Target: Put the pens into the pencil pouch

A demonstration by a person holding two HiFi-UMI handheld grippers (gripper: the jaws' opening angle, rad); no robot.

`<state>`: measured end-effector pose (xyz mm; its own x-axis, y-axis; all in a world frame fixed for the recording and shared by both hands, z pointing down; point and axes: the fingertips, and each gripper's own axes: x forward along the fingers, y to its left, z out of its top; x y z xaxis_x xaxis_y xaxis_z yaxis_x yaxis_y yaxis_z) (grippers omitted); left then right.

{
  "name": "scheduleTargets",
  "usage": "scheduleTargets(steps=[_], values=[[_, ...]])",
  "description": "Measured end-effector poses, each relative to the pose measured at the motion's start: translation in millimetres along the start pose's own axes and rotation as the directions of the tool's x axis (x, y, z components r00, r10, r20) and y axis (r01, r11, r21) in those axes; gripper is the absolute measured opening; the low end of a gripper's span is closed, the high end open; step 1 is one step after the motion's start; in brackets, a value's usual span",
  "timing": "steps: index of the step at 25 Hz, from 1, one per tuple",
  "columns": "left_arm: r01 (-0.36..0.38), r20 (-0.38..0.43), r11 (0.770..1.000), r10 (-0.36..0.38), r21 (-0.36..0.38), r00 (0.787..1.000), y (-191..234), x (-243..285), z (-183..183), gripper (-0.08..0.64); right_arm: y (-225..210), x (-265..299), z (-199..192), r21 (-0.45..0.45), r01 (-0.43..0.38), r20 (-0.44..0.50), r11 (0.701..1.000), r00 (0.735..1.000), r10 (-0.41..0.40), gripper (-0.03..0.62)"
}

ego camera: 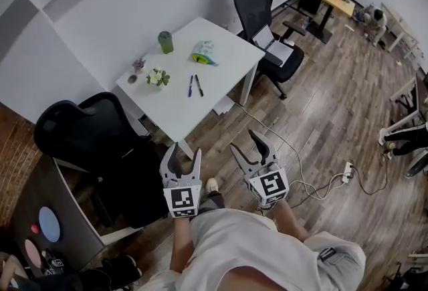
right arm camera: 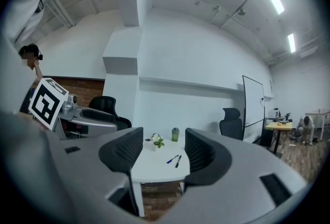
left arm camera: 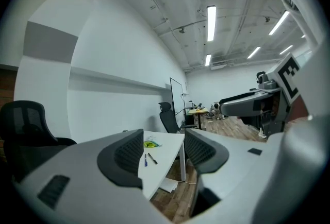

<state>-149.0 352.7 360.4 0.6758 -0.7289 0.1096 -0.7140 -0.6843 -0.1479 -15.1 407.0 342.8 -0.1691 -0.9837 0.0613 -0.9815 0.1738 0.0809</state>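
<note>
Well, the two pens (ego camera: 198, 85) lie running up-frame on the table (ego camera: 170, 109) at upper middle, well beyond the left claw (ego camera: 185, 150) and right claw (ego camera: 245, 142), both gaping empty, left one nearer.

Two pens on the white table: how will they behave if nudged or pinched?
Probably light and stiff: the blue pen and black pen are thin straight sticks. Likely to roll if pushed sideways, since they lie flat on the smooth table. Lying so low, they may slip from a pinch.
</note>
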Motion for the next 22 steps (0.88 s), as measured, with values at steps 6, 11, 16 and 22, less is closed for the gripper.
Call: scheduleTargets(steps=[6, 11, 16, 22], values=[[0.006, -0.004, 1.0, -0.006, -0.003, 1.0, 34.6, 43.5, 0.4, 0.244, -14.0, 52.1, 1.5, 0.002, 0.007, -0.011, 1.0, 1.0, -0.007, 0.242], [0.016, 0.004, 1.0, -0.016, 0.001, 1.0, 60.9, 77.8, 1.0, 0.244, -24.2, 91.2, 3.1, 0.001, 0.019, -0.011, 1.0, 1.0, -0.019, 0.242], [0.042, 0.011, 0.999, -0.043, 0.009, 0.999, 82.8, 108.5, -0.8, 0.244, -34.5, 126.4, 5.5, -0.003, 0.045, -0.006, 0.999, 0.999, -0.045, 0.242], [0.072, 0.017, 0.997, -0.072, 0.012, 0.997, 102.3, 136.6, -2.2, 0.27, -41.3, 155.2, 3.2, -0.003, 0.07, -0.011, 0.998, 0.997, -0.07, 0.259]])
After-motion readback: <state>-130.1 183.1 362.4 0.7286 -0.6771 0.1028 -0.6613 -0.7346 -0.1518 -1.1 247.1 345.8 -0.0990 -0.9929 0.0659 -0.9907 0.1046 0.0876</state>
